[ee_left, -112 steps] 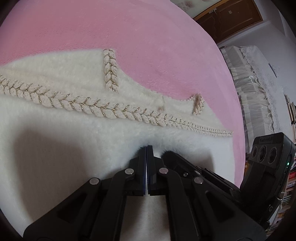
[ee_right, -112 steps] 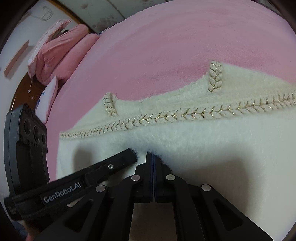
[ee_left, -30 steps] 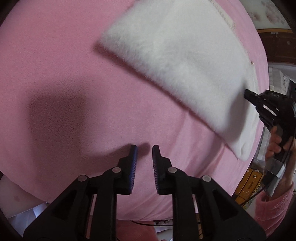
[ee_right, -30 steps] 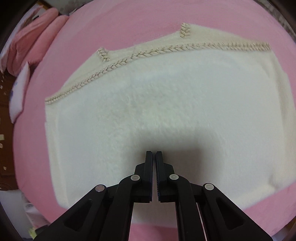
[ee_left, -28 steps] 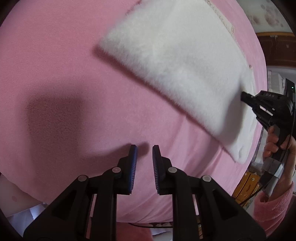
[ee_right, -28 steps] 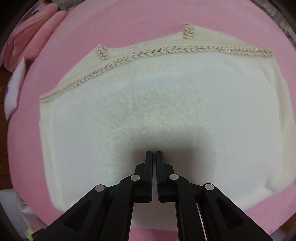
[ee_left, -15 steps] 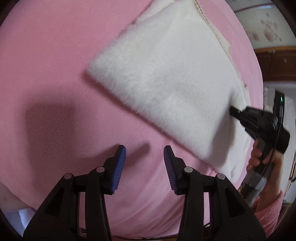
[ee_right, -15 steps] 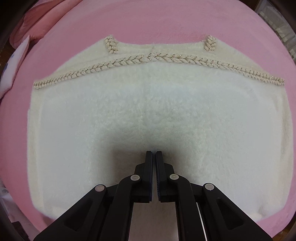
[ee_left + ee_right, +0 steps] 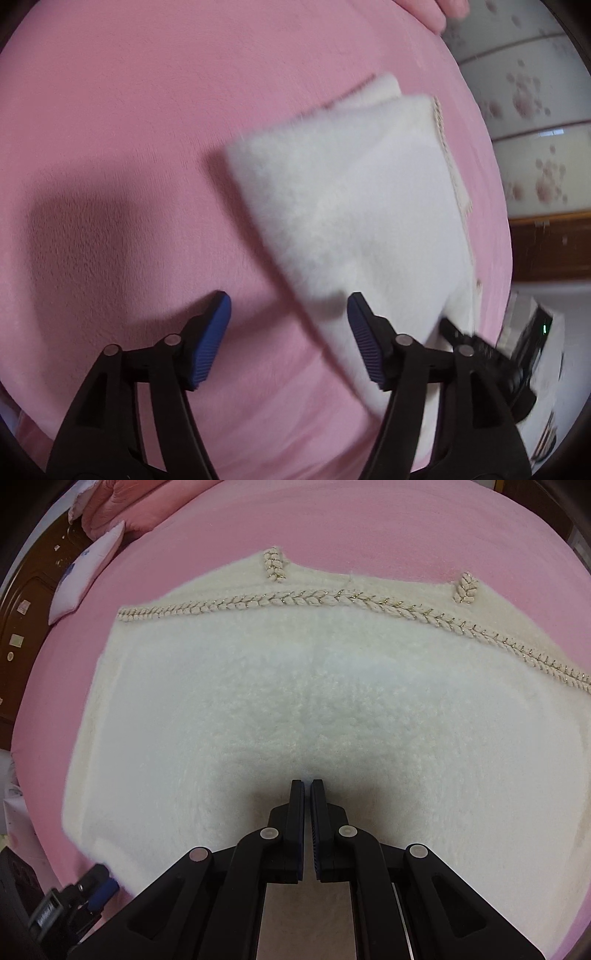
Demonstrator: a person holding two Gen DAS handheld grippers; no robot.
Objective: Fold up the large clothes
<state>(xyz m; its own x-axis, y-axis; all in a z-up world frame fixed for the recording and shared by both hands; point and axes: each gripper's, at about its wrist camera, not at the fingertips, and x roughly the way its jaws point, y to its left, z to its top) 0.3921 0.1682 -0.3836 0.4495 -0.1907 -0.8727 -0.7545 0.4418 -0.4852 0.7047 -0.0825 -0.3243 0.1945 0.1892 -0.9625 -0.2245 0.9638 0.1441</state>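
Though blurred, gripper label (image 9: 46, 912) unreadable.

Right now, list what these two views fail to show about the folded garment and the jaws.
- Garment near edge: right wrist view, hidden behind the right gripper.
- Its right end: same view, cut off by the frame.
- Whether the shut right jaws touch the pile: shadow hides it.
- Garment's lower corner: left wrist view, blurred and behind the left gripper, jaws just opening, empty.
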